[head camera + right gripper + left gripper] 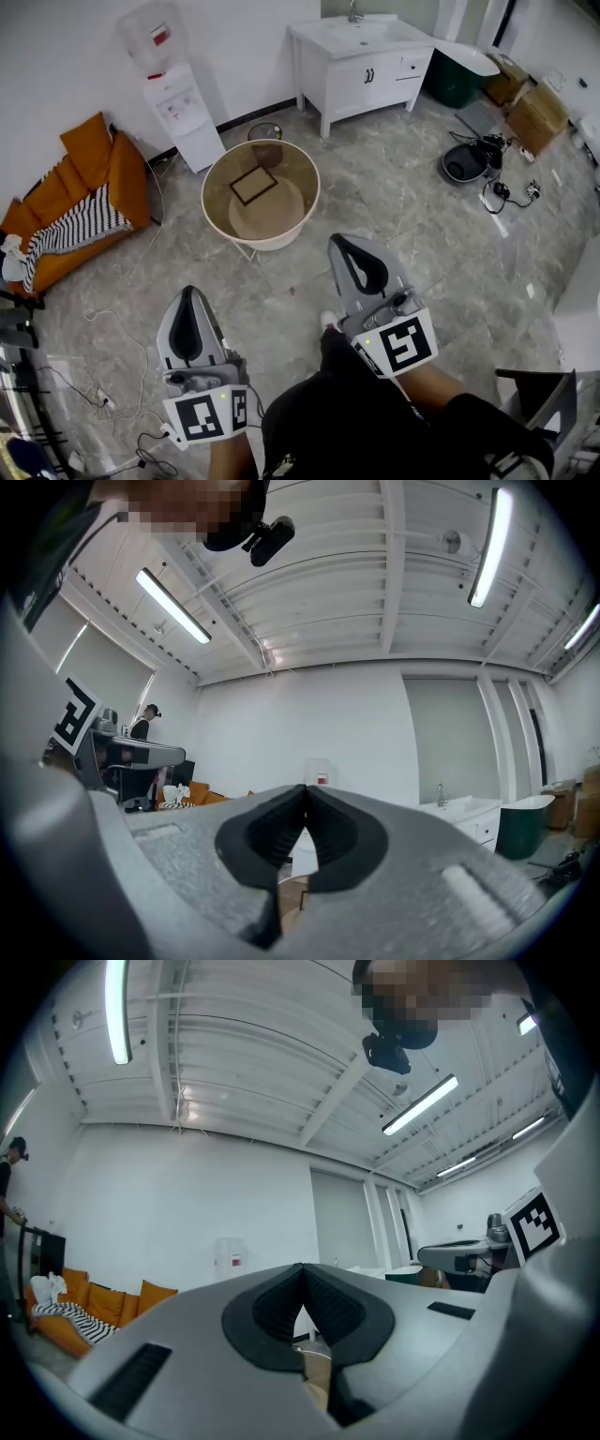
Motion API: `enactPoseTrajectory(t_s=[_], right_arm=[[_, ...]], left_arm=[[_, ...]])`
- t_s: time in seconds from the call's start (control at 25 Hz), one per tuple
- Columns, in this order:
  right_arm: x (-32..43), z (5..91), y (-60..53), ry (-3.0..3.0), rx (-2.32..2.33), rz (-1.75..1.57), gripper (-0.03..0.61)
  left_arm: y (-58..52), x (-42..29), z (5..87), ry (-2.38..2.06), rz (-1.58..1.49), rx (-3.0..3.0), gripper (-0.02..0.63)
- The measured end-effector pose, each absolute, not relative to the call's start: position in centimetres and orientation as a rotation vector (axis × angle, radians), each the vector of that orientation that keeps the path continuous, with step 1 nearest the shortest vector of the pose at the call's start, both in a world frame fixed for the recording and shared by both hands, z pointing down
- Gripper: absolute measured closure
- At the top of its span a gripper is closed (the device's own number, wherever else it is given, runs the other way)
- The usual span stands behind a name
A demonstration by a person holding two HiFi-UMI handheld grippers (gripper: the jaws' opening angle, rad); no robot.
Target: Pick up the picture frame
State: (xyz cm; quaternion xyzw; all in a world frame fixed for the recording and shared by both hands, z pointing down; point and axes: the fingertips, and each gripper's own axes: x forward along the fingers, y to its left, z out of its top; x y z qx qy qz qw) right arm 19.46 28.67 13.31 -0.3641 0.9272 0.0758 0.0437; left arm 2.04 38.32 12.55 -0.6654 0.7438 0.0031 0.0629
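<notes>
it looks like the reaching step. the left gripper (191, 298) and right gripper (347, 248) are both shut tight and hold nothing. the thin dark picture frame (254, 186) lies flat on the round cream-rimmed glass table (272, 244), well ahead, its long side slanting up to the right. next: get closer and open the jaws.

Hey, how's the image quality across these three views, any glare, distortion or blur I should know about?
Head view: evenly lit and sharp, with a slight wide-angle bend at the edges; the picture frame reads clearly against the round table. Left gripper view: heavy fisheye, dark corners, ceiling tube light blown out. Right gripper view: same fisheye and vignette, with glare from the ceiling strip light.
</notes>
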Motion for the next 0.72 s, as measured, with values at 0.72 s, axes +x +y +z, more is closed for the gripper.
enactPoseTrajectory(t_s=[0.72], right_arm=[[18.6, 13.6, 13.0, 2.946, -0.943, 0.209, 0.583]], left_arm=[[24.6, 1.3, 12.3, 2.364, 0.012, -1.913, 0.601]])
